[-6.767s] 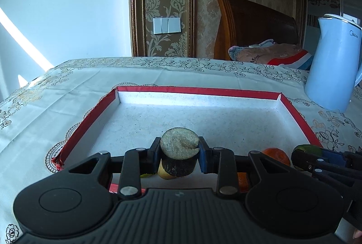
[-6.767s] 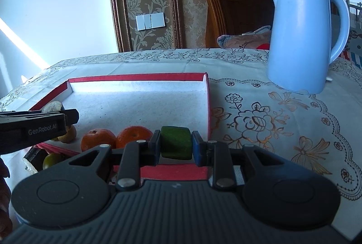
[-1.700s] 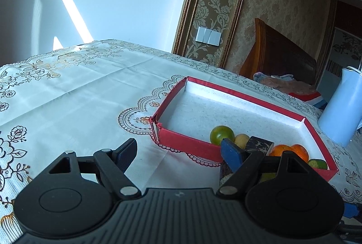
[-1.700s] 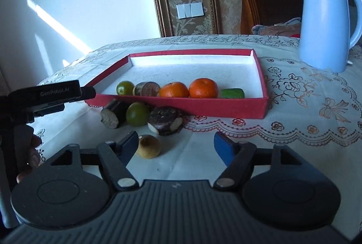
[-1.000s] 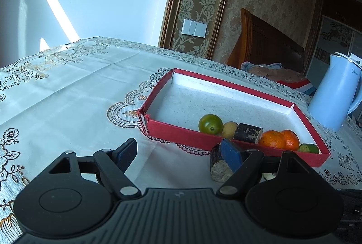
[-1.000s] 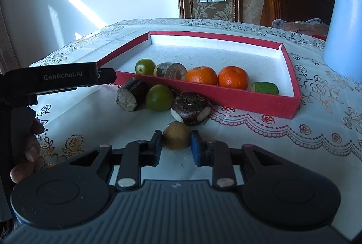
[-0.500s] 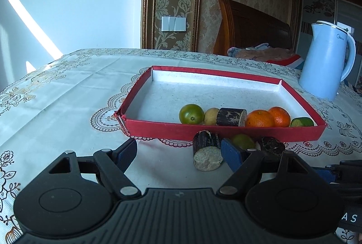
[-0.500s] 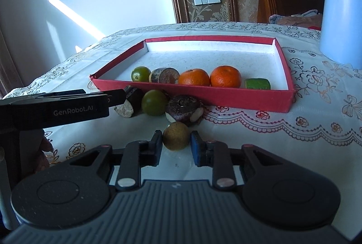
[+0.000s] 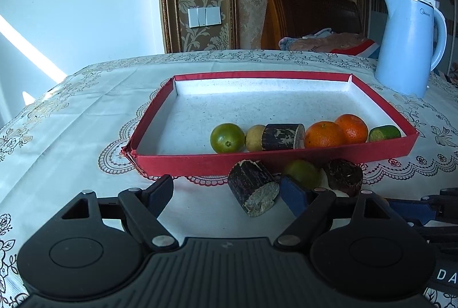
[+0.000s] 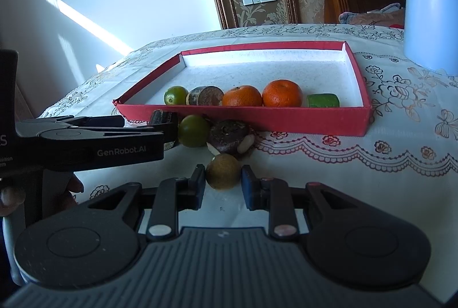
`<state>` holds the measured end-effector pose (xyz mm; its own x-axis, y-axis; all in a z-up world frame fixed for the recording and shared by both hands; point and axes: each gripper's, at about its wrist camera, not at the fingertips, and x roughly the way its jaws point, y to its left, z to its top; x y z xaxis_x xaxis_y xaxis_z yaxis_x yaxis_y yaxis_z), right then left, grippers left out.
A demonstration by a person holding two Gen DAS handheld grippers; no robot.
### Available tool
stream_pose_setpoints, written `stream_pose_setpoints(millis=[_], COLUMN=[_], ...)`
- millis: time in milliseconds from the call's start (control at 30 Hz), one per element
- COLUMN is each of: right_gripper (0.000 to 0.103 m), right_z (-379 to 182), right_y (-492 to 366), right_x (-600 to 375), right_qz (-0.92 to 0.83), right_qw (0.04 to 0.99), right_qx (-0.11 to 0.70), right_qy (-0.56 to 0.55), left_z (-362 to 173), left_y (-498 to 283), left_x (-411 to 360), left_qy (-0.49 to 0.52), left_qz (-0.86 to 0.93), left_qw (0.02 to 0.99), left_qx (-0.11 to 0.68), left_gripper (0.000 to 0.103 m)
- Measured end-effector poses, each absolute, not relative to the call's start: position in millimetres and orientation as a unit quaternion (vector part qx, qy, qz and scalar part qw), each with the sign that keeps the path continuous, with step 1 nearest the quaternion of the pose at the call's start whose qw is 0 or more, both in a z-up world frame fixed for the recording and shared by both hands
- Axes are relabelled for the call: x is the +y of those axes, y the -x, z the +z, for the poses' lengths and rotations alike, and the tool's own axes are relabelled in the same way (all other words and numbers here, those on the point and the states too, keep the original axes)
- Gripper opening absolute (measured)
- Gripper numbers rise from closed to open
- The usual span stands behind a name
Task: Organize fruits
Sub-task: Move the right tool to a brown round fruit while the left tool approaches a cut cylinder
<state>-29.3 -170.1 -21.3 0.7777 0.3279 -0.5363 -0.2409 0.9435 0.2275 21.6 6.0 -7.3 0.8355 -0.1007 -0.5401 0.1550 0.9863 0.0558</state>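
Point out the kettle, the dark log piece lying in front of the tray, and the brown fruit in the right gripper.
kettle (image 9: 408, 50), left wrist view, body.
dark log piece (image 9: 252, 185), left wrist view, bark side.
brown fruit (image 10: 223, 171), right wrist view, front face.

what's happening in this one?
A person with a gripper in each hand is sorting fruit into the red tray, which already holds six pieces. The right gripper is shut on a small brown fruit on the tablecloth. The left gripper is open near a dark log-shaped piece.

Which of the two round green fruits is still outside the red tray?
The green fruit on the tablecloth, between two dark pieces; the other green fruit lies inside the red tray.
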Motion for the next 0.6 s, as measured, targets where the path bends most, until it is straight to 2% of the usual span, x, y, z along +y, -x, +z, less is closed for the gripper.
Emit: stream_pose_setpoints(millis=[200, 400, 533, 600], right_gripper=[0.026, 0.026, 0.026, 0.026], right_z=[-21.3, -21.4, -21.4, -21.4], right_y=[29.2, 29.1, 29.0, 29.0], right_x=[-169.6, -169.7, -169.7, -169.5], right_qz=[0.150, 0.150, 0.150, 0.150], right_qw=[0.940, 0.940, 0.940, 0.940], right_qx=[0.298, 0.297, 0.298, 0.298], right_qy=[-0.074, -0.074, -0.074, -0.073], left_z=[-13.0, -14.6, -14.4, -14.2], left_y=[-38.7, -34.9, -30.5, -27.8], left_x=[26.4, 20.9, 12.3, 7.1], left_qy=[0.023, 0.010, -0.011, -0.026], left_qz=[-0.078, -0.074, -0.079, -0.079], left_qw=[0.943, 0.945, 0.947, 0.948], left_qx=[0.324, 0.317, 0.313, 0.308], left_gripper=[0.082, 0.079, 0.060, 0.054])
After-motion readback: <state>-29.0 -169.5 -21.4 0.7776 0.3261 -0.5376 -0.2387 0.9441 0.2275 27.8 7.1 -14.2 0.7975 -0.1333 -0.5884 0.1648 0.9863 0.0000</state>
